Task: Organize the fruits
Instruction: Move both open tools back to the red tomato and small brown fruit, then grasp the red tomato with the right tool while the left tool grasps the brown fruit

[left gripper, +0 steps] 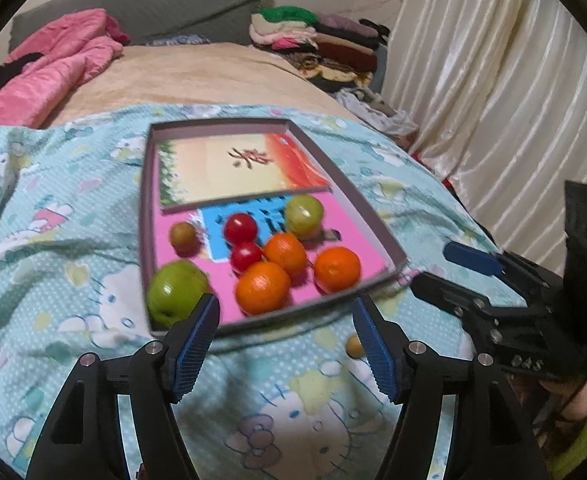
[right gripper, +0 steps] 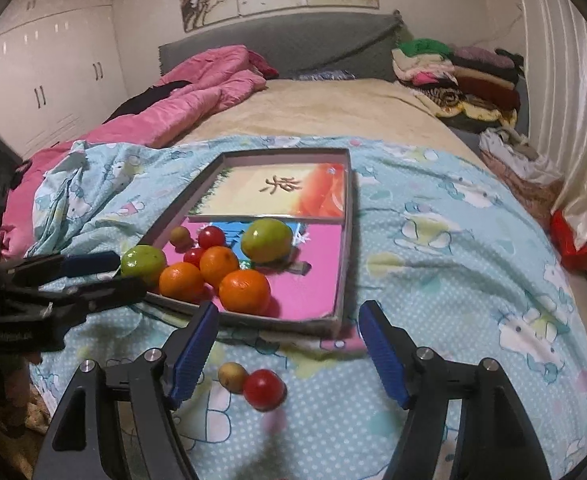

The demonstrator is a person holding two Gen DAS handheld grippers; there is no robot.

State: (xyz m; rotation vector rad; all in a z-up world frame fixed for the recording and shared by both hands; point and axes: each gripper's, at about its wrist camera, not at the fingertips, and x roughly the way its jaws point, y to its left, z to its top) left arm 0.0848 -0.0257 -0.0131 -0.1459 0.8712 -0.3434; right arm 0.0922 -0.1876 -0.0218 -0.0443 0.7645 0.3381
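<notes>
Left wrist view: the left gripper [left gripper: 285, 344] hangs over a light-blue cartoon-print blanket [left gripper: 53, 200] with its blue-padded jaws spread wide and nothing between them. Straight ahead at twelve o'clock lies a shallow cardboard box [left gripper: 373, 216] with a pink floor. Inside it sit a big green apple [left gripper: 175, 292] at the near left corner, three oranges [left gripper: 262, 287] bunched near the middle and right, two red tomatoes [left gripper: 240, 228] just behind them, a second green apple [left gripper: 303, 211] at about one o'clock of the tomatoes, and a small brownish fruit [left gripper: 183, 235] at the left. The far half of the box holds a printed card [left gripper: 233, 172].

In the right wrist view, the right gripper [right gripper: 289, 350] also has its jaws wide apart, gripping nothing. On the blanket between its fingers, outside the box, lie a small yellowish fruit [right gripper: 232, 376] and a red tomato [right gripper: 264, 389], touching each other. The left gripper shows at nine o'clock, beside the box's near left corner. A pink quilt [right gripper: 197, 92] and folded clothes [right gripper: 461, 76] lie farther up the bed.
</notes>
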